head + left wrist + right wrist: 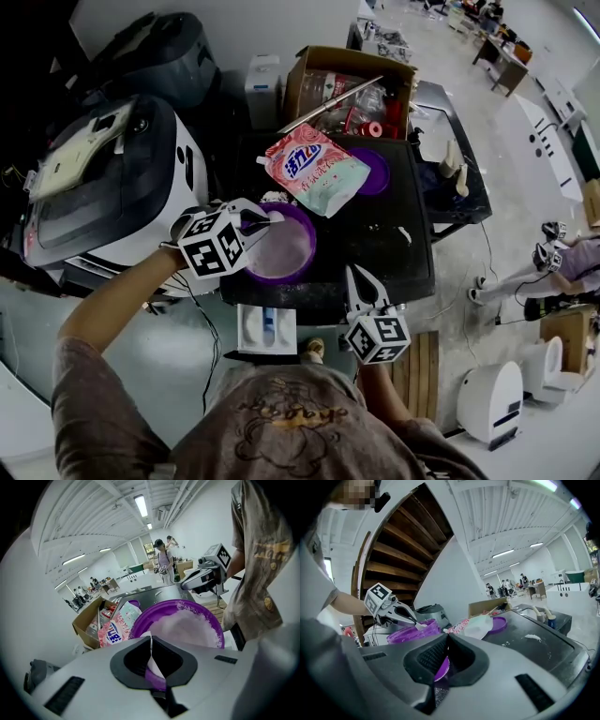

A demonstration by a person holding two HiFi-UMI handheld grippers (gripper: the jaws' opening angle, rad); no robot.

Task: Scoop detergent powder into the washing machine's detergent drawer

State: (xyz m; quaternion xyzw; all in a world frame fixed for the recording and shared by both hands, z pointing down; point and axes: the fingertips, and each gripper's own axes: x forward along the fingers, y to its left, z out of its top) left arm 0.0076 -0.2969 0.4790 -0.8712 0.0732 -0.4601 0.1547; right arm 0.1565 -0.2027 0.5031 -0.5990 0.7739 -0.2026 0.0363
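On the dark tabletop (pixel 394 253), at its near left part, stands a purple bowl (pixel 310 236) holding white detergent powder (pixel 279 251). Over the bowl's left rim the left gripper (pixel 261 221) has its jaws closed on the handle of a white scoop (pixel 420 626), whose tip reaches down to the powder. Right of the bowl, near the tabletop's near edge, the right gripper (pixel 364 286) has its jaws together at the tips, holding nothing. Farther back a pink detergent pouch (pixel 314 167) lies partly over a purple lid (pixel 380 173). Left of the tabletop stands the washing machine (pixel 103 197).
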